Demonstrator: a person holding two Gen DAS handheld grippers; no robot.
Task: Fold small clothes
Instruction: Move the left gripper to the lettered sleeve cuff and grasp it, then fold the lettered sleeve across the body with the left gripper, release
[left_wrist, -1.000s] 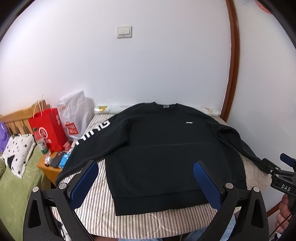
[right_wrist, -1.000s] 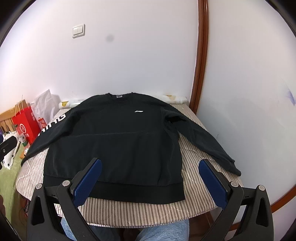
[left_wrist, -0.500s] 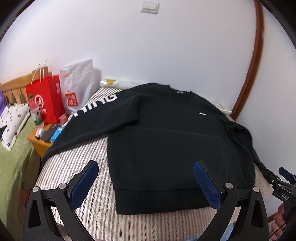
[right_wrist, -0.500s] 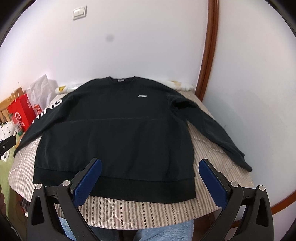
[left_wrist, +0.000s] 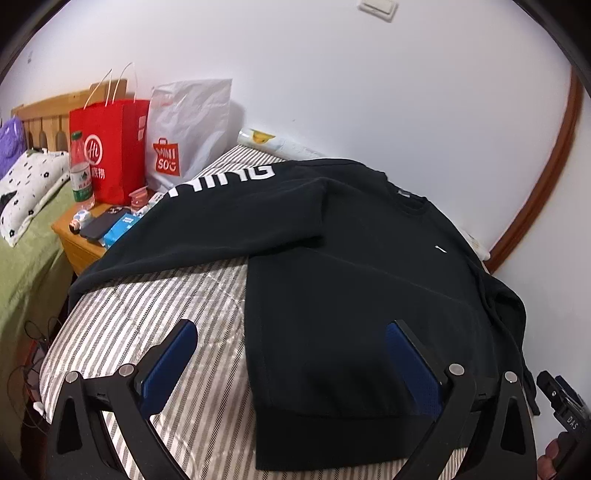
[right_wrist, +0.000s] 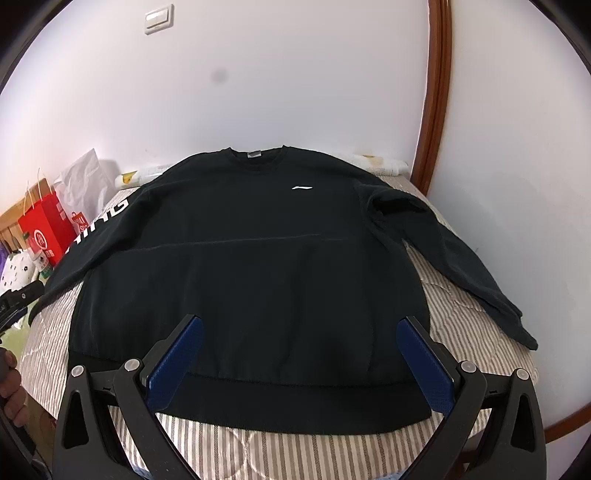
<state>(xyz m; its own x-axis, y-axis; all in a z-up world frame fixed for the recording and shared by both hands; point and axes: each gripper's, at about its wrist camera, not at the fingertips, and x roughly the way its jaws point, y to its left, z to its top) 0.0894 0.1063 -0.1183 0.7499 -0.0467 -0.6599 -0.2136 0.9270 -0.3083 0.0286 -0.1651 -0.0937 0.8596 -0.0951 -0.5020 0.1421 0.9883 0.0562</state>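
A black knit sweatshirt (right_wrist: 251, 266) lies flat, sleeves spread, on striped quilted bedding (left_wrist: 147, 317). The left gripper (left_wrist: 291, 358) and right gripper (right_wrist: 299, 350) hover spread wide, empty.

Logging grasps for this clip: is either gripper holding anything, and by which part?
Nothing held: left gripper and right gripper are open above the flat sweatshirt.

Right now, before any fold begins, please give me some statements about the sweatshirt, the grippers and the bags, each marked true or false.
1. The sweatshirt lies flat, front up. True.
2. The left gripper is shut on a sleeve. False: it is open and holds nothing.
3. The right gripper is open. True.
4. The red bag lies on the sweatshirt. False: it stands beside the bed.
5. Both sleeves are folded in. False: both are spread out.
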